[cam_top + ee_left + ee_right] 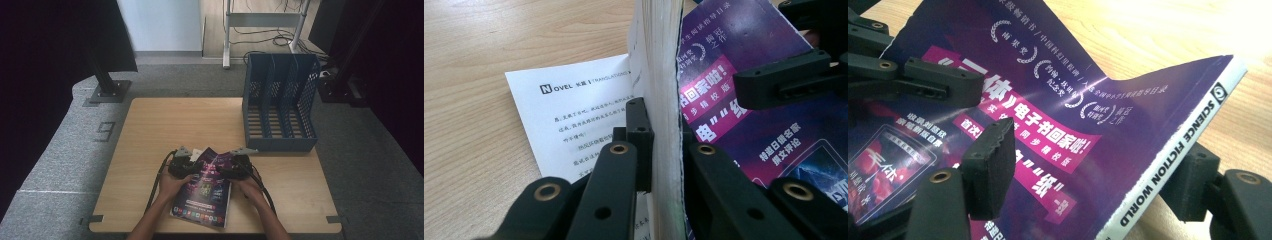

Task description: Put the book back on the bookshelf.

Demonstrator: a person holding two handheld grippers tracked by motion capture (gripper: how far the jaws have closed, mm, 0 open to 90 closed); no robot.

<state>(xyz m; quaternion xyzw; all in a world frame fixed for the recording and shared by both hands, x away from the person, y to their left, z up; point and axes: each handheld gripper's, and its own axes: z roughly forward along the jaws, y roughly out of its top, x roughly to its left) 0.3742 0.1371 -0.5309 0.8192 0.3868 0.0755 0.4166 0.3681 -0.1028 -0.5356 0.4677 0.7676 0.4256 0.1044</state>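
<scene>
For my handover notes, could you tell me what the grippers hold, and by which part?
The left gripper clamps the magazine by its page edge. The right gripper straddles the spine; its hold cannot be told.

- We see a magazine (206,189) with a deep purple cover, magenta banners and white lettering; its spine (1175,155) is white with black print.
- Its inner page (574,115) is white with black text.
- Our left hand-held gripper (663,150) and right hand-held gripper (1088,170) are black.
- The file rack (280,100) is blue.
- The counter (165,125) shows light wood grain.
</scene>
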